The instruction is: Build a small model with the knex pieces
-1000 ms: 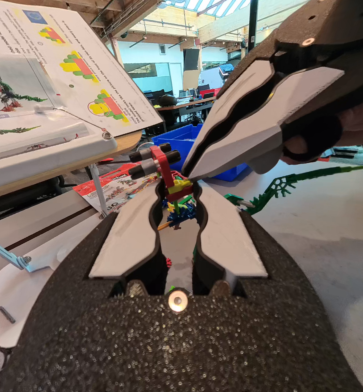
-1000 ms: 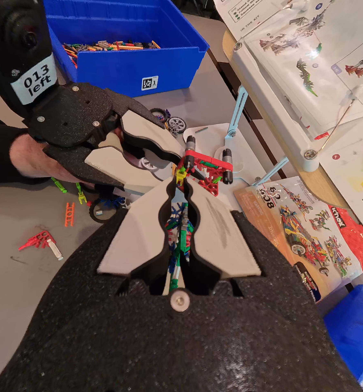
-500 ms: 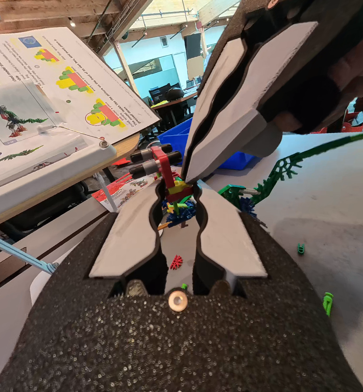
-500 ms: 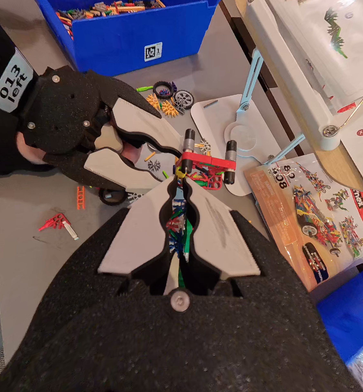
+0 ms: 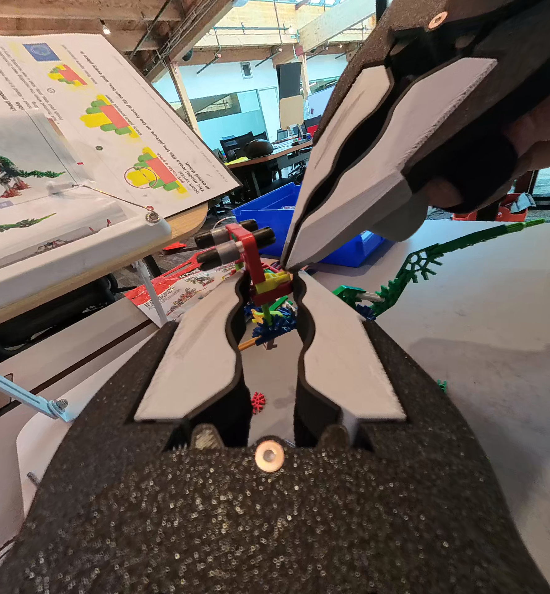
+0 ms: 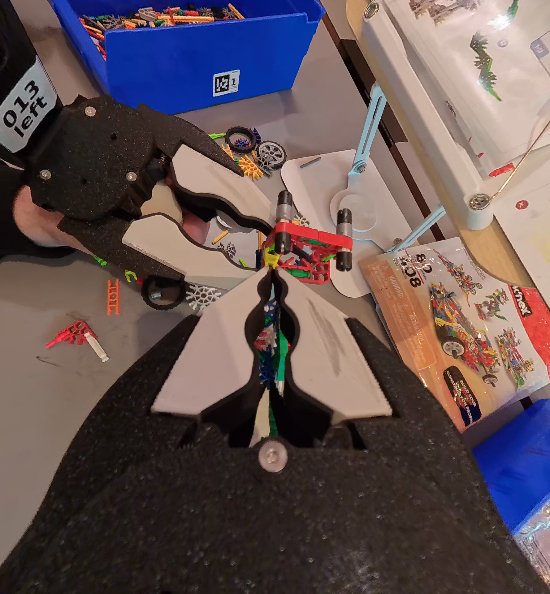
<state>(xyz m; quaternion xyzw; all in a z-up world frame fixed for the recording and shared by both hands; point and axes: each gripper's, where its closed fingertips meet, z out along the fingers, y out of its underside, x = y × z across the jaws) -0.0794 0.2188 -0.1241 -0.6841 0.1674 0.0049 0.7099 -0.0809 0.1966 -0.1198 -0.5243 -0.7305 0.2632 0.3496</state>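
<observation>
Red-and-yellow model point(image 5: 268, 283) now lifted clear of table point(image 5: 476, 321), pinched by left gripper point(image 5: 268, 278); right gripper point(image 6: 272, 270) pressed together at its yellow joint.

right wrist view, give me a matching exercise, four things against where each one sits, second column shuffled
Things:
1. blue bin
2. toy model
3. orange ladder piece
4. printed bag

Places:
A. flat on the table, right of the right gripper
B. loose on the table, below the left gripper
C. far side of the table, full of loose pieces
D. clamped at the tips of both grippers

Pairs: 1-C, 2-D, 3-B, 4-A
</observation>
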